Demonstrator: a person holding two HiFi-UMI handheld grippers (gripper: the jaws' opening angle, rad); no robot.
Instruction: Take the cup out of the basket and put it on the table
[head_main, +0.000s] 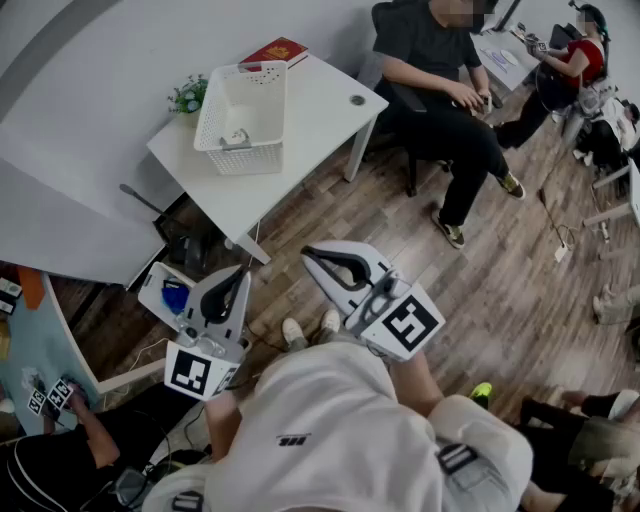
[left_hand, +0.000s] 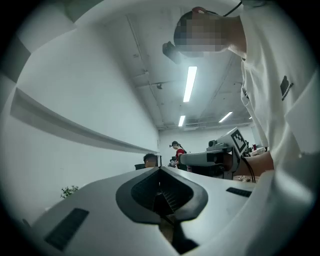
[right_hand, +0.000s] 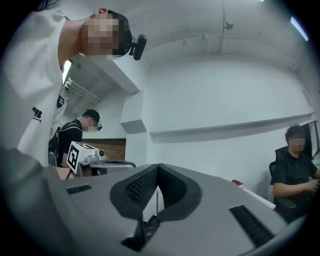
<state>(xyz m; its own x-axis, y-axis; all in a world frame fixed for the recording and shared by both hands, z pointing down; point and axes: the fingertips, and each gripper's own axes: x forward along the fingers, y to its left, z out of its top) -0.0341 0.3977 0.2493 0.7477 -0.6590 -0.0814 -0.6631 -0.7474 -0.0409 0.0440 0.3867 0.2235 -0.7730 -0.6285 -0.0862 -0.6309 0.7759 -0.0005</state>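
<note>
Two hand-held grippers are held level, low in the head view, well short of the table (head_main: 310, 110). The left hand-held gripper (head_main: 231, 286) has its jaws pressed together with nothing between them. The right hand-held gripper (head_main: 331, 262) is likewise closed and empty. One white table stands ahead against the wall. On it sits one white basket (head_main: 246, 158), its long axis running from the table's near edge toward the wall. One cup (head_main: 237, 137), small and pale, rests on the basket's floor toward the near end; which way it points is too small to tell. One red book (head_main: 275, 50) and one small plant (head_main: 188, 97) lie beyond the basket.
</note>
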